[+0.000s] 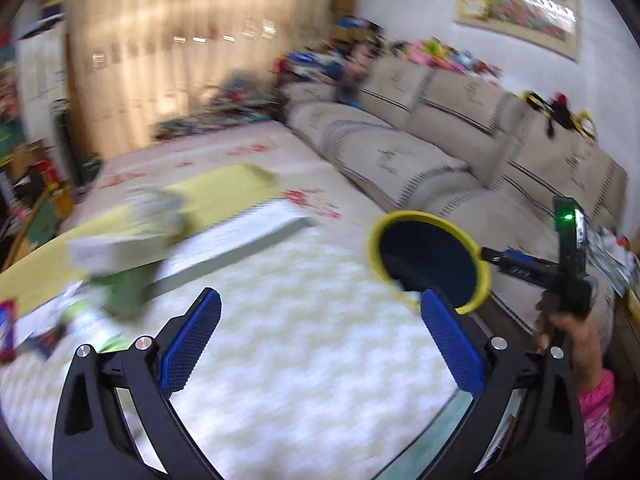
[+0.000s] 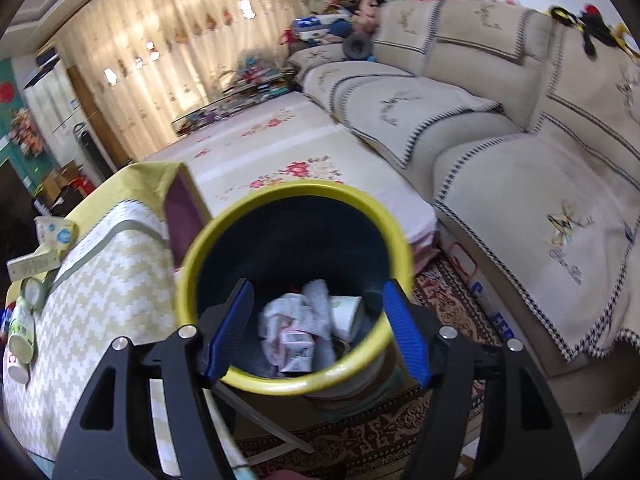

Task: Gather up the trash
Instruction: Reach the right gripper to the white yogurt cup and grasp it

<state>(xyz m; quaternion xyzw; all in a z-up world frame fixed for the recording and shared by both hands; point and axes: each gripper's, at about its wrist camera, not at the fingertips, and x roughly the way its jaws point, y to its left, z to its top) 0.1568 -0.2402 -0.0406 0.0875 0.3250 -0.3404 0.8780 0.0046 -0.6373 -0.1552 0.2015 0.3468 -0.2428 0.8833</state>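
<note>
A dark bin with a yellow rim [image 2: 296, 386] stands on the floor by the table; it also shows in the left wrist view [image 1: 430, 258]. Inside lie crumpled paper [image 2: 296, 314], a small pink carton [image 2: 298, 350] and a paper cup [image 2: 345, 314]. My right gripper [image 2: 318, 330] is open and empty, right above the bin's mouth. My left gripper [image 1: 320, 340] is open and empty over the tablecloth. Blurred trash lies at the table's left: a green-white packet [image 1: 120, 296] and a box [image 1: 108, 248]. The right wrist view shows cups [image 2: 20, 336] and a carton [image 2: 56, 236] there.
The table has a yellow-white patterned cloth [image 1: 300, 340]. A beige sofa [image 2: 520, 160] runs along the right. A floral mat [image 2: 280, 148] lies beyond the table. A patterned rug [image 2: 448, 292] is under the bin. The right hand and its gripper [image 1: 568, 264] show beside the bin.
</note>
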